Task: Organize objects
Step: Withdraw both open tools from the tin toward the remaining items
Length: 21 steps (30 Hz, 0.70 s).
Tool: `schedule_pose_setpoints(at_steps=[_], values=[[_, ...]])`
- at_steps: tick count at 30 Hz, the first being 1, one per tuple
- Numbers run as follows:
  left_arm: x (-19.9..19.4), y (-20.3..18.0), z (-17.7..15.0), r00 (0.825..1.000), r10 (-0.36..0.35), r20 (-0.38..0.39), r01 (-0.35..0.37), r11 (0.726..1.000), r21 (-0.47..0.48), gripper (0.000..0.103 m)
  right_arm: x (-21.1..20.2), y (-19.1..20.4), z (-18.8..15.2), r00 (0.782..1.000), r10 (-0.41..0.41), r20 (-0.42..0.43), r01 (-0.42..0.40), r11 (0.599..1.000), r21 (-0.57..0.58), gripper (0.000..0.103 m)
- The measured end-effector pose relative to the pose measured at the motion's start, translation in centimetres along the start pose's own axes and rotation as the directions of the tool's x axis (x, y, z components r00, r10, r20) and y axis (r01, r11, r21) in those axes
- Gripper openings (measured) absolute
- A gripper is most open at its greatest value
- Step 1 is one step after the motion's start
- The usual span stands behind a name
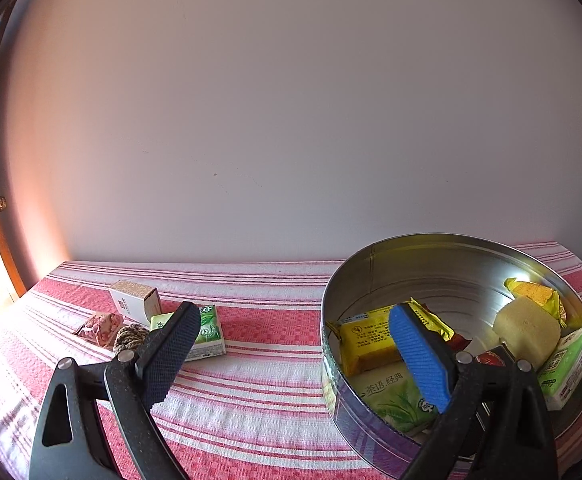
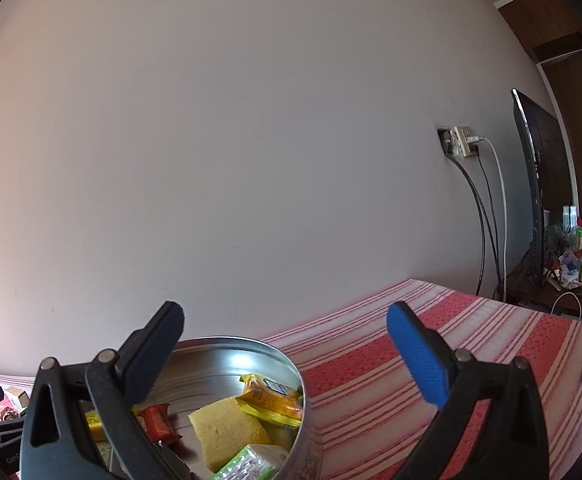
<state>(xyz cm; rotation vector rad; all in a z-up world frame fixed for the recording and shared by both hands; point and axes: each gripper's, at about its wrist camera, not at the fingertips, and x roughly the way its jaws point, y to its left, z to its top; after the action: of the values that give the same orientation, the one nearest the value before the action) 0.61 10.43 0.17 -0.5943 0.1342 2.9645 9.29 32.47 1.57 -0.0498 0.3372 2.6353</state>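
Both grippers gape empty above the striped cloth [image 1: 251, 376]. The green tissue pack [image 1: 207, 336] lies left of the round tin [image 1: 331, 360], just beyond the left gripper [image 1: 295, 356], long axis roughly left-right; the right gripper [image 2: 287, 356] hovers farther right.

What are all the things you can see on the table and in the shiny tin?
tin: 1, silver, right side of striped cloth
sponge: 1, pale yellow, in tin
snack packs: 2, yellow, in tin
tissue packs: 2 in tin, 1 on cloth, green
red wrapper: 1, in tin
small box: 1, white, on cloth
rope ball: 1, brown, on cloth
pink packet: 1, on cloth
left gripper: open
right gripper: open
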Motion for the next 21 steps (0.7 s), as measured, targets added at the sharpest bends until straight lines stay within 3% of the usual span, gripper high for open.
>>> schedule_pose_setpoints(at_steps=[11,21], values=[[-0.4,2.6,-0.8,1.0,0.0,-0.025,-0.001,0.999,-0.034,0.102,-2.0,0.4,-0.1,0.993,-0.11,0.04,0.109,0.994,0.019,0.103],[-0.3,5.3,-1.6,0.992,-0.078,-0.094,0.068,0.992,-0.107,0.102,-5.0,2.5,-0.5,0.99,-0.131,0.06,0.129,0.991,0.028,0.103]])
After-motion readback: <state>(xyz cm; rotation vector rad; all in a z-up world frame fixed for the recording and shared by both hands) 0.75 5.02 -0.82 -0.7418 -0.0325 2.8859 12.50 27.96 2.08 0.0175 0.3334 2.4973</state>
